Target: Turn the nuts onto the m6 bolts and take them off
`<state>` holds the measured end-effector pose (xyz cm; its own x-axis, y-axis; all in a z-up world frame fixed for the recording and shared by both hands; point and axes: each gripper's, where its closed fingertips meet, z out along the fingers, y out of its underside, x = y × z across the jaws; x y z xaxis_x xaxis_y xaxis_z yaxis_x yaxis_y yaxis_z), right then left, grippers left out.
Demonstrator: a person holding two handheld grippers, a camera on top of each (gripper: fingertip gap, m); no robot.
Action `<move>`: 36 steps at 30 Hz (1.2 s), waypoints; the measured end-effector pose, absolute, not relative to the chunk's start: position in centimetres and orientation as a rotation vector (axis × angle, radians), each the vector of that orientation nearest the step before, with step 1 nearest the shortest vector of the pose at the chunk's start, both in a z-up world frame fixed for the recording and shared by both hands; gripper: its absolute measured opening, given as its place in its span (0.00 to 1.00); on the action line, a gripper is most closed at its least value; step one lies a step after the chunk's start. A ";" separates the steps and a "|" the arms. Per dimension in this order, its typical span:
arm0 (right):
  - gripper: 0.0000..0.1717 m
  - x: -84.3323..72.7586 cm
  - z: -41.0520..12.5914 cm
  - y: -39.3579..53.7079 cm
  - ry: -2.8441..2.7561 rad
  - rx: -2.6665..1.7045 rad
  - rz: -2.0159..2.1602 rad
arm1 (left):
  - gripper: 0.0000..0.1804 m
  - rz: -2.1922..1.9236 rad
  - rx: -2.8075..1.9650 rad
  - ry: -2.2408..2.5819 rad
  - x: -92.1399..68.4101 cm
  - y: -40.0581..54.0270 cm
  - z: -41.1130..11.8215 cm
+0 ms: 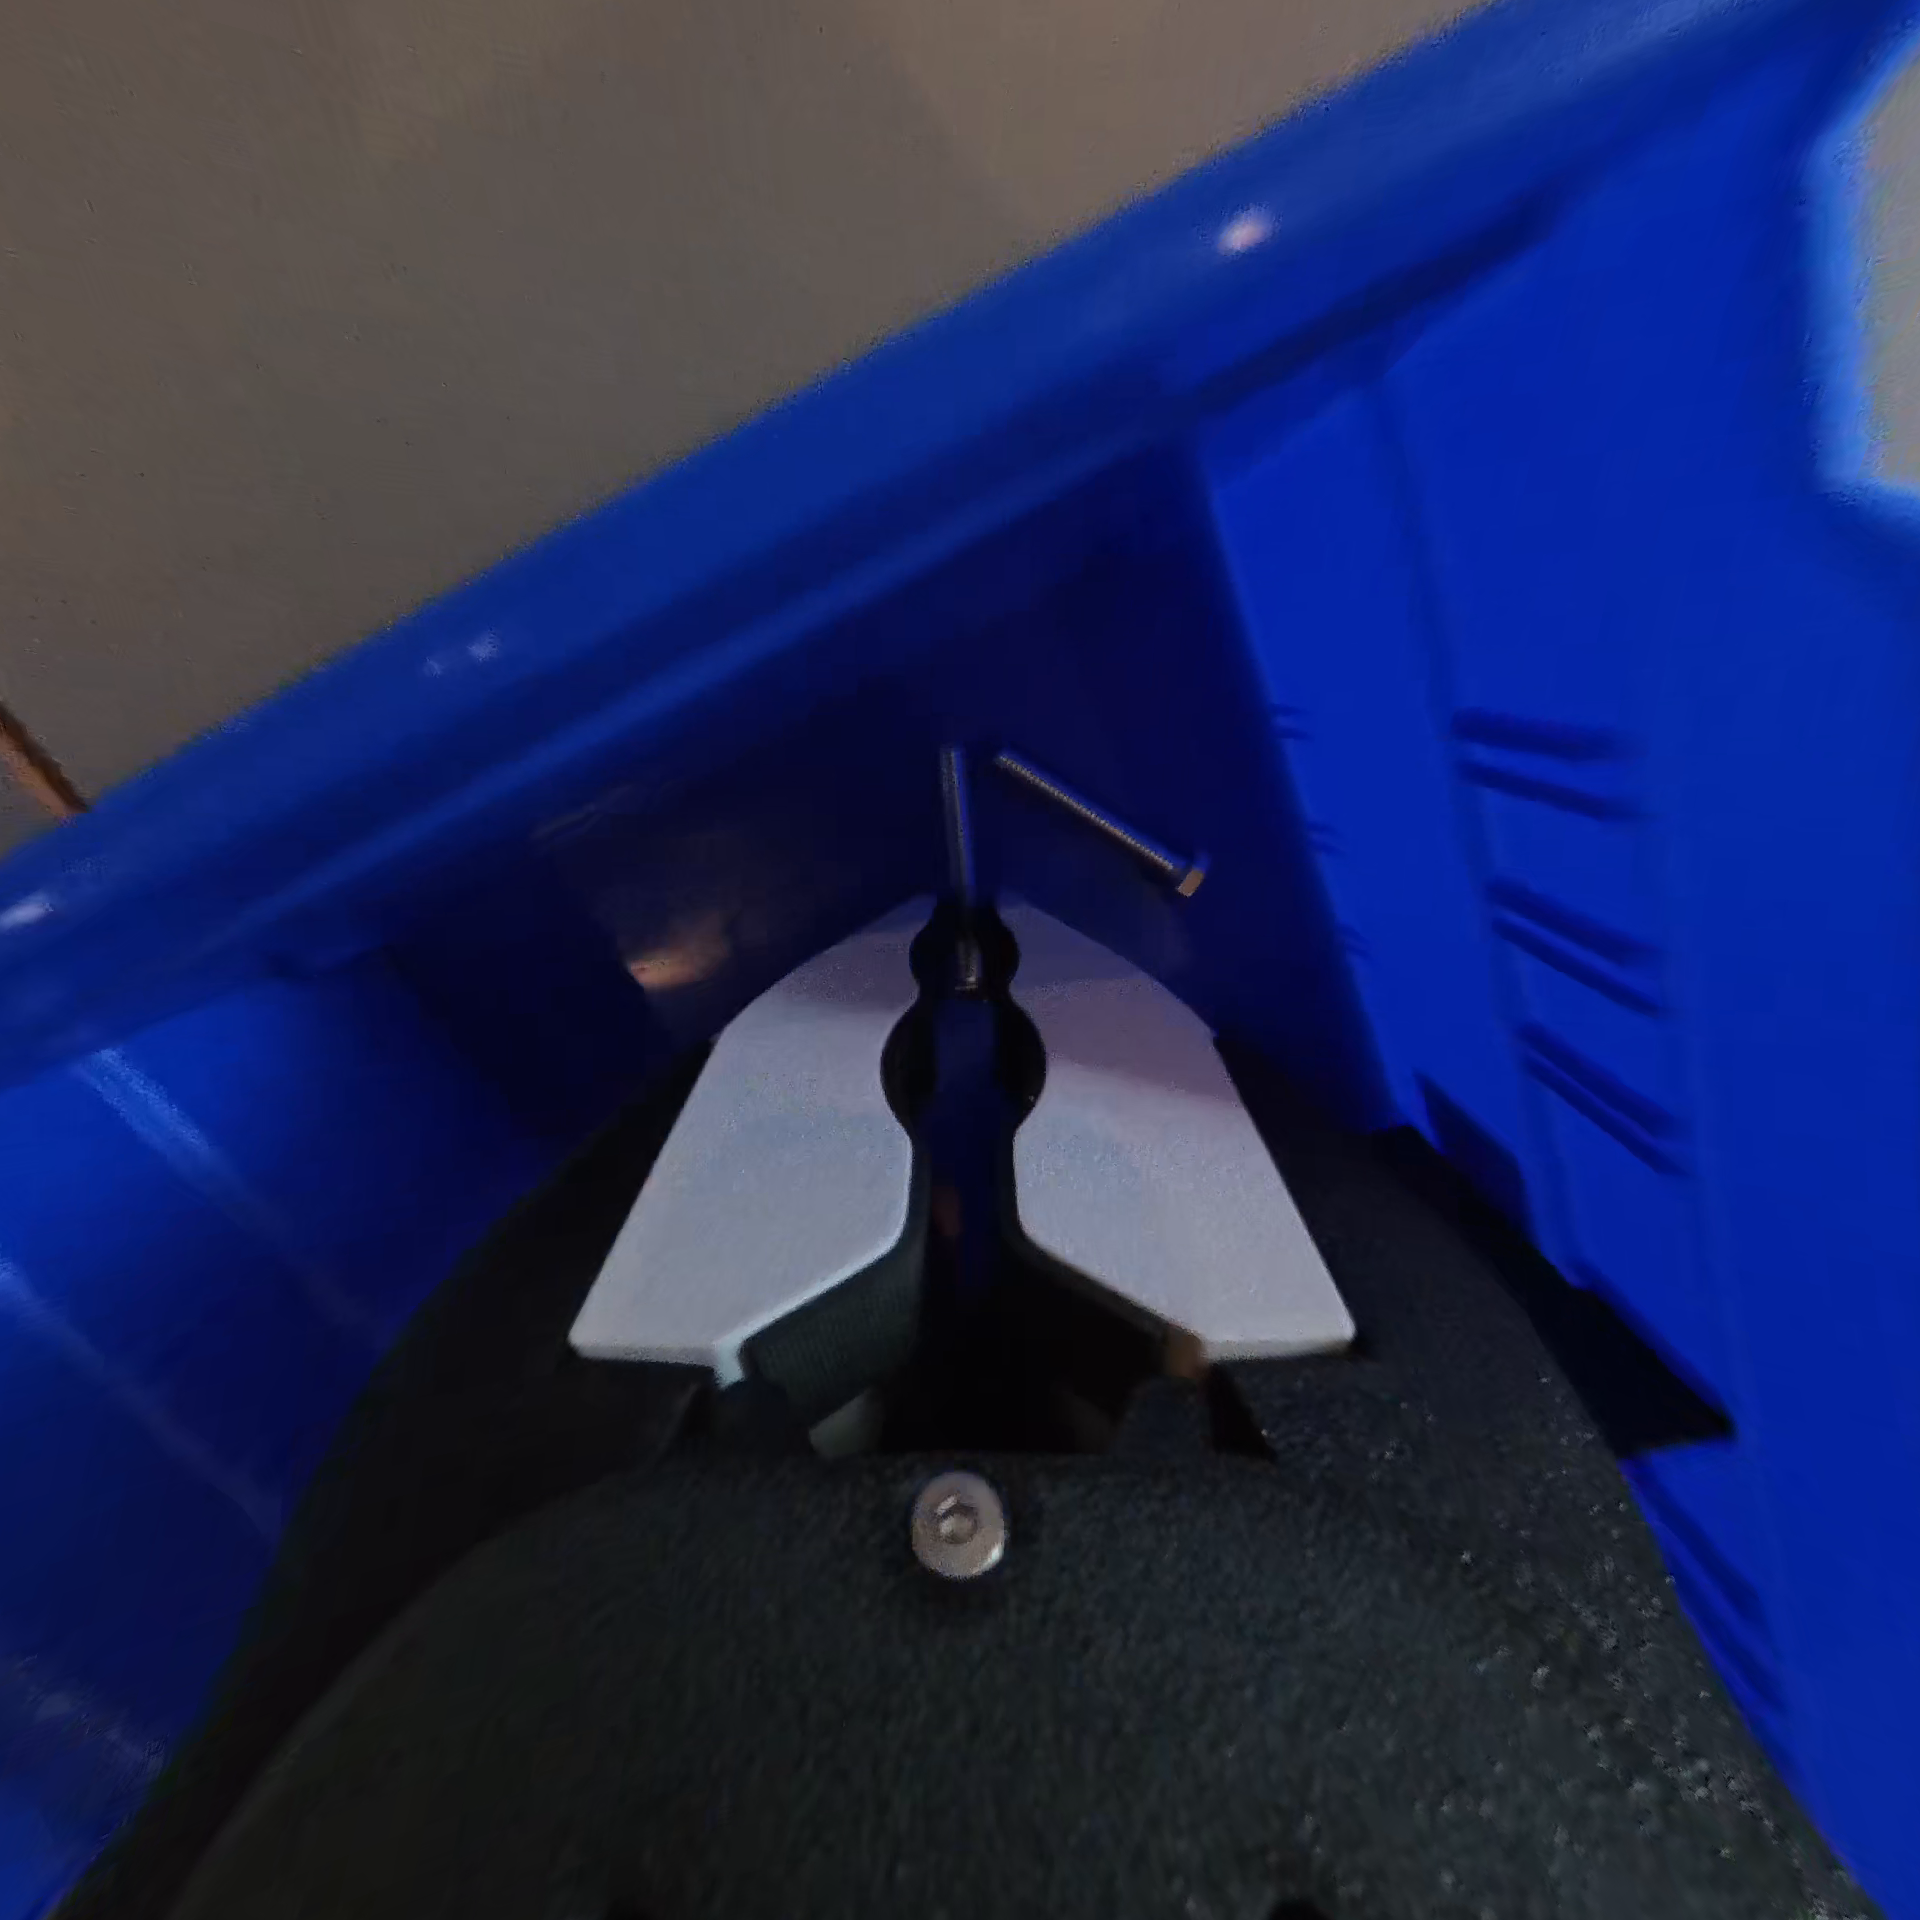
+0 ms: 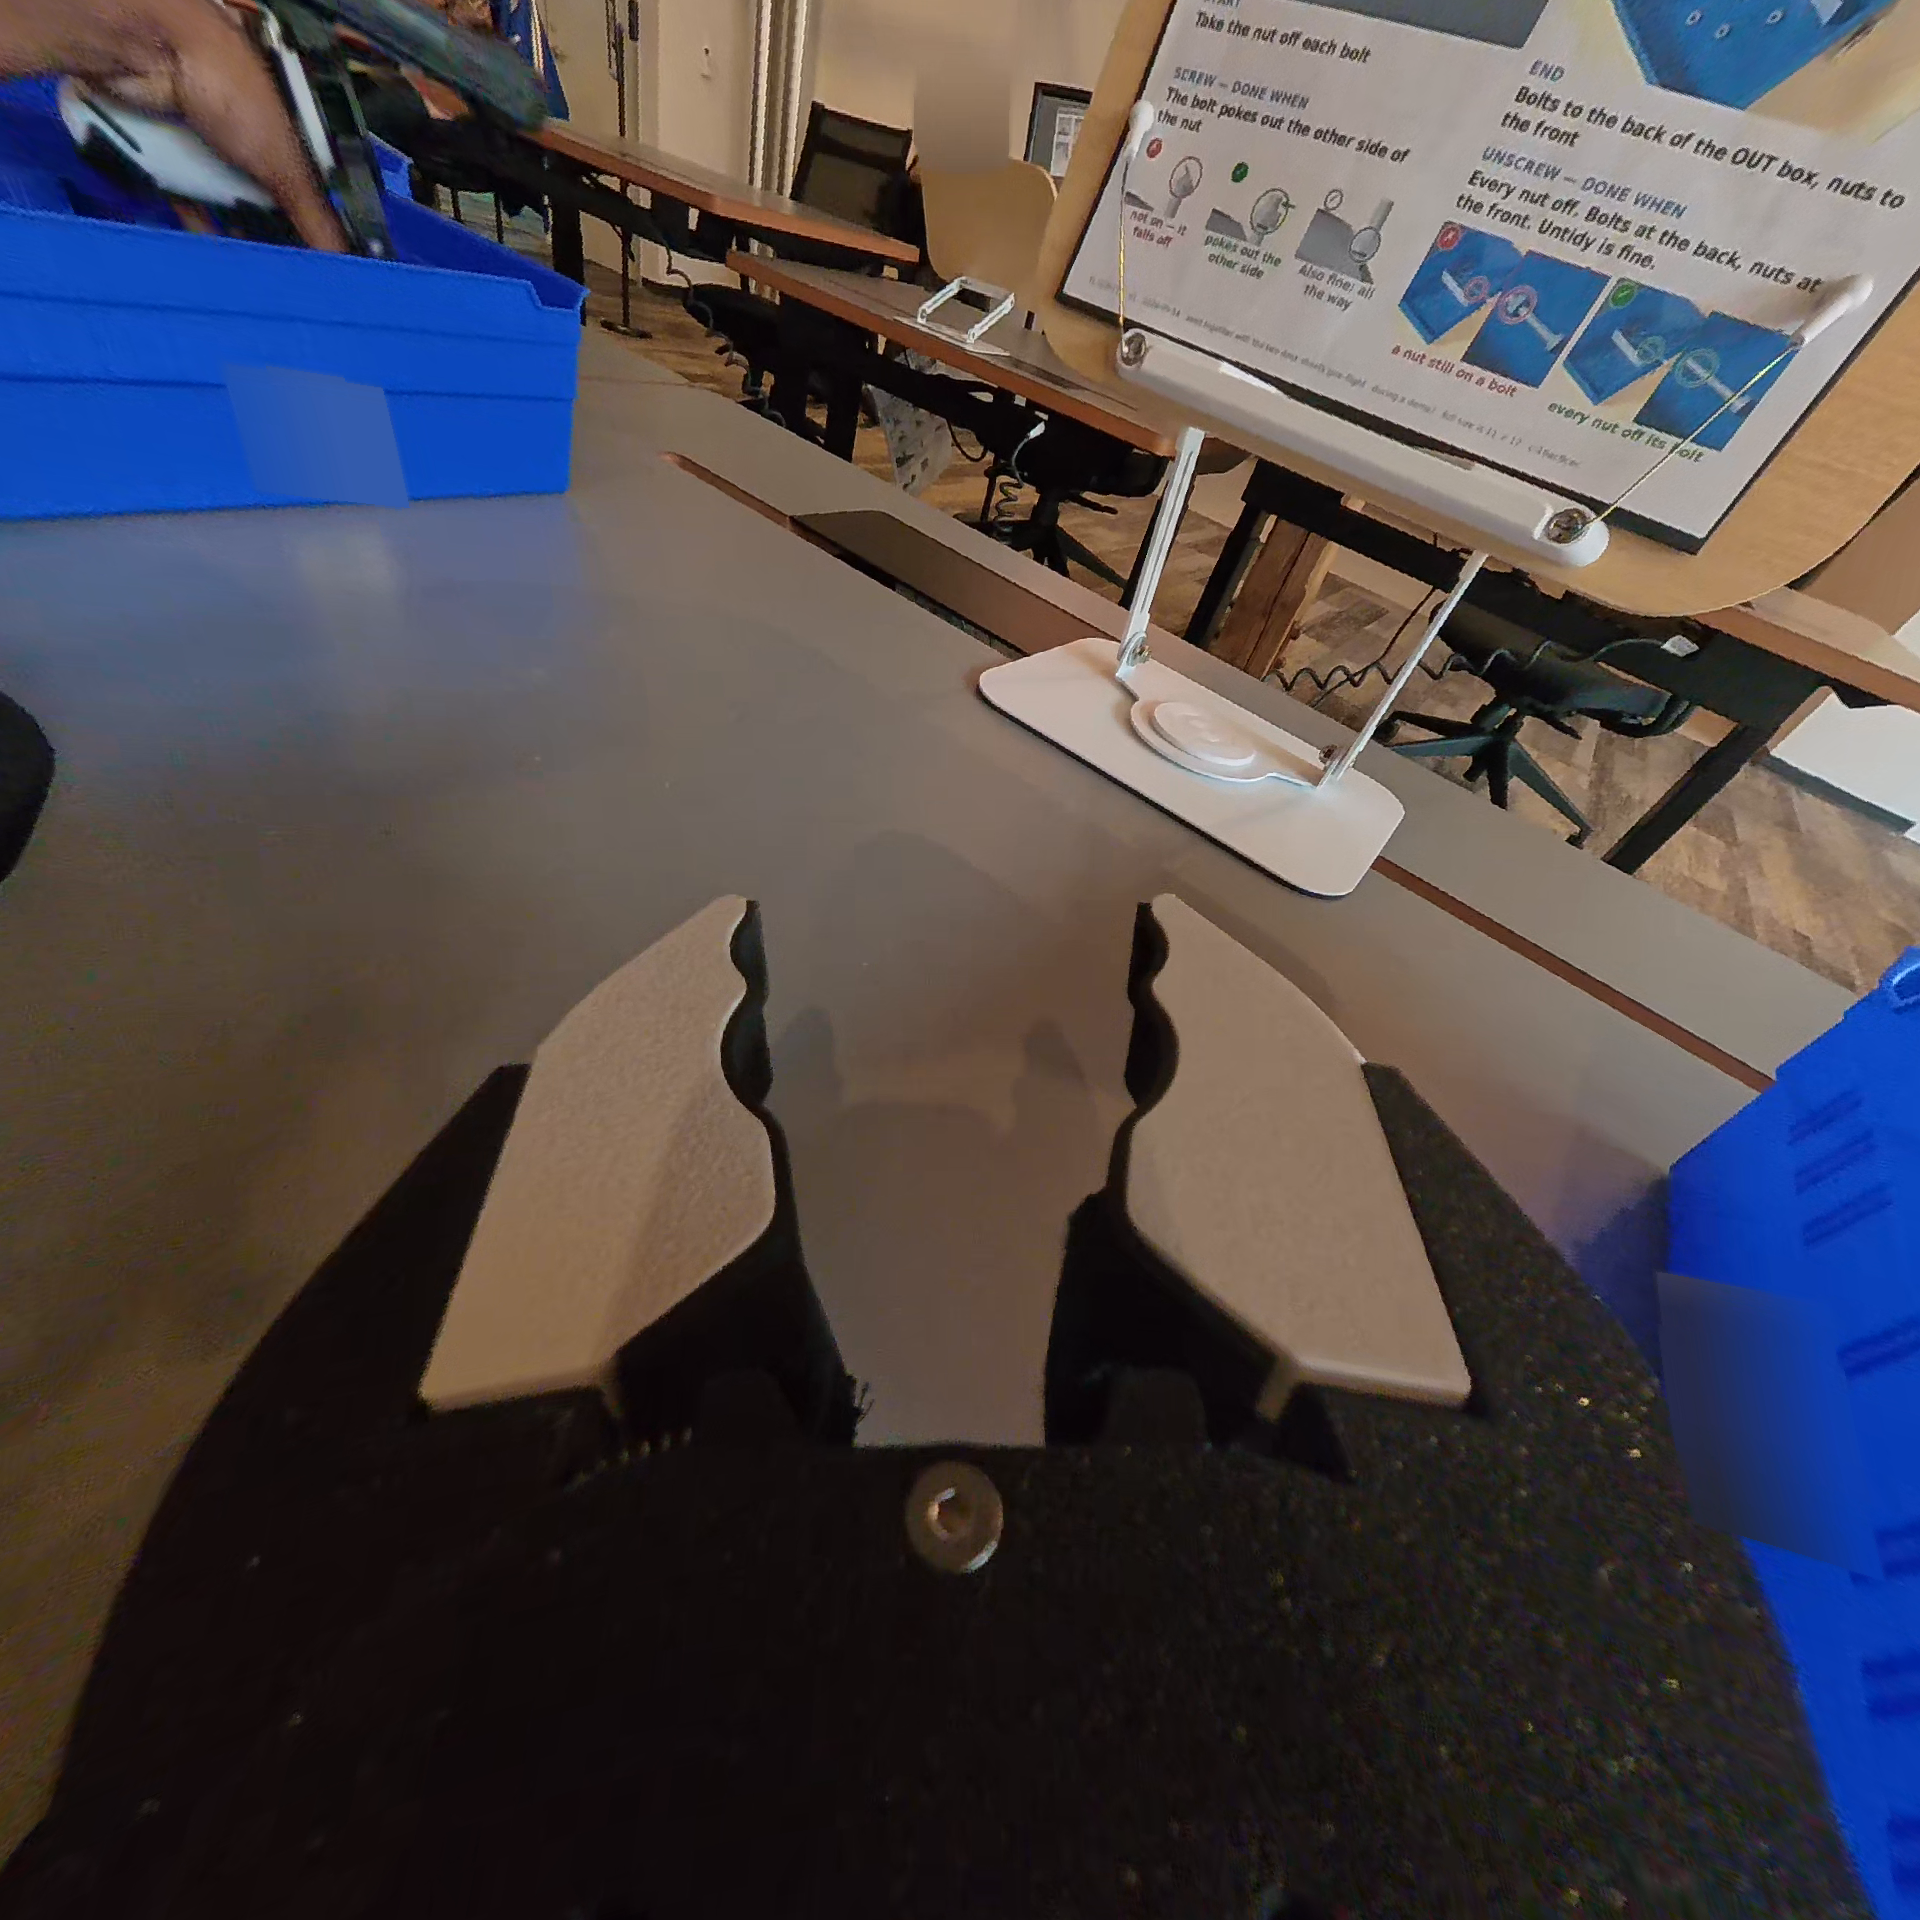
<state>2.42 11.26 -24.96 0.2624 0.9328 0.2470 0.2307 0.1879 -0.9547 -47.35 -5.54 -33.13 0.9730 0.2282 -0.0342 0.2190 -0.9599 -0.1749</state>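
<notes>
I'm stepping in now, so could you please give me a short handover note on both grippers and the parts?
Left gripper: inside the blue bin, shut on a bolt by its threaded end.
Right gripper: open, nothing in it, over the grey table.
Second bolt lies loose in the bin.
No nuts in view; none threaded yet.
Left: lift the bolt out, fetch a nut, thread it, then remove it.

place: office-style workroom | landmark: grey table (image 2: 520, 727) | on it: blue bins (image 2: 312, 343) at far left, white stand (image 2: 1195, 748) bearing an instruction sheet (image 2: 1455, 208) at far right | beyond it: rows of desks (image 2: 831, 229), office chairs (image 2: 1538, 696), wood-look floor (image 2: 1766, 883)
</notes>
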 end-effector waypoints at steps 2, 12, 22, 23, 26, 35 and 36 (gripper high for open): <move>0.39 2.4 -24.9 11.2 -1.228 -1.306 0.729 | 0.03 0.124 -2.896 -0.306 -47.5 -5.2 -31.3; 0.39 2.3 -24.8 10.9 -1.244 -1.293 0.721 | 0.03 0.225 -2.609 0.174 -37.5 -2.7 -22.4; 0.38 2.6 -24.6 11.0 -1.236 -1.292 0.708 | 0.03 0.169 -2.520 0.784 -20.5 -1.0 -25.0; 0.38 2.6 -24.6 11.0 -1.235 -1.292 0.707 | 0.03 0.158 -2.511 0.826 -19.1 -0.9 -25.5; 0.38 2.6 -24.6 11.1 -1.235 -1.296 0.706 | 0.03 0.157 -2.514 0.953 -16.0 -1.0 -27.7; 0.38 2.6 -24.9 11.1 -1.255 -1.301 0.686 | 0.03 0.120 -2.578 1.071 -11.1 -1.2 -32.9; 0.38 2.5 -25.0 11.1 -1.256 -1.302 0.685 | 0.03 0.134 -2.600 1.058 -11.1 -1.3 -33.3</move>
